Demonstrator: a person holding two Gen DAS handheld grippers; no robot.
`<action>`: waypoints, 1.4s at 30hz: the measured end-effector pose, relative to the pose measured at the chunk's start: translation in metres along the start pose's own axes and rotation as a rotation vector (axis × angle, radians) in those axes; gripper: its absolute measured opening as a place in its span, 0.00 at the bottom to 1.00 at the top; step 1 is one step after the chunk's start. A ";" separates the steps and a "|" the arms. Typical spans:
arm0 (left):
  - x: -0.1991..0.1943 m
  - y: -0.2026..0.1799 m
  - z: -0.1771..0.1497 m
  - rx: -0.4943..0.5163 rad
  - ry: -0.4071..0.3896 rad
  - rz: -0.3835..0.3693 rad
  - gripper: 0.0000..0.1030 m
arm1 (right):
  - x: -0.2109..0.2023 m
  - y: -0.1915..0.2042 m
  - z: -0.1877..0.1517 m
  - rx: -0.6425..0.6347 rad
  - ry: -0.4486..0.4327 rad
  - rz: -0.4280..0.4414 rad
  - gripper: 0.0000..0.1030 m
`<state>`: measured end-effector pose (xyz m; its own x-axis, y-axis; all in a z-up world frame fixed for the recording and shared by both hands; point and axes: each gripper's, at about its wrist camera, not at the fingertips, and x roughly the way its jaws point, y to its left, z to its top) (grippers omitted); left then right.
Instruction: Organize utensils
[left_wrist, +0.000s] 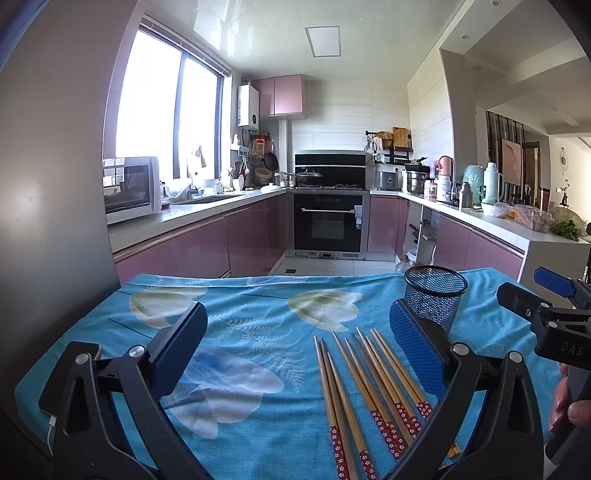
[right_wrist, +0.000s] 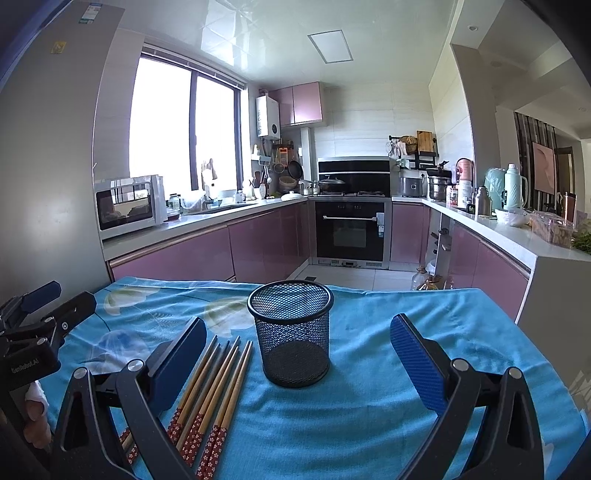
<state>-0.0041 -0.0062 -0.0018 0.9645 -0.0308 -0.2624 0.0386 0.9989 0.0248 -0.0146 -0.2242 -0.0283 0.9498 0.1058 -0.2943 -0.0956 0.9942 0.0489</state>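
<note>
**Chopsticks fanned flat, cup waiting, both tongs spread**

Plainly, nothing is sorted yet: the chopsticks (left_wrist: 369, 391) lie loose on the blue tablecloth (left_wrist: 240, 332), their thin tips towards twelve o'clock and their red flowered ends towards six, nearest me. From my right-hand camera they (right_wrist: 214, 384) sit at about eight o'clock of the mesh cup (right_wrist: 291, 332), near it but not touching. They are fanned rather than bundled, which I judge handy, since a single stick can be nipped without dragging its neighbours.

The mesh cup stands upright with its mouth open and nothing in it, well inside the cloth's far edge. I judge it is the place the sticks must go, tips down or up as I choose.

My left gripper (left_wrist: 295, 354) is spread wide and holds nothing; the chopsticks lie in the right part of its gap, the outermost sticks passing under its right pad, and the cup (left_wrist: 436, 299) peeks up behind that pad at one o'clock. My right gripper (right_wrist: 295, 362) is likewise spread wide and bare, framing the cup squarely between its pads.

Both tools are held low and level, pointing straight across the table towards the kitchen counters (right_wrist: 166, 236). Each shows at the edge of the other's view, so my hands are side by side.
</note>
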 end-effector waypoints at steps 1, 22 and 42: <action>0.000 0.000 0.000 -0.002 0.000 -0.002 0.94 | 0.000 0.000 0.000 -0.001 -0.002 -0.001 0.94; 0.000 0.000 -0.001 -0.006 0.000 -0.006 0.94 | -0.002 0.002 0.001 -0.002 -0.008 -0.003 0.94; 0.001 0.001 -0.001 -0.007 0.003 -0.008 0.94 | -0.001 0.002 0.000 0.000 -0.007 0.007 0.94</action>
<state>-0.0035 -0.0056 -0.0030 0.9634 -0.0383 -0.2652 0.0441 0.9989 0.0158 -0.0159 -0.2225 -0.0280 0.9510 0.1131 -0.2877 -0.1028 0.9934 0.0509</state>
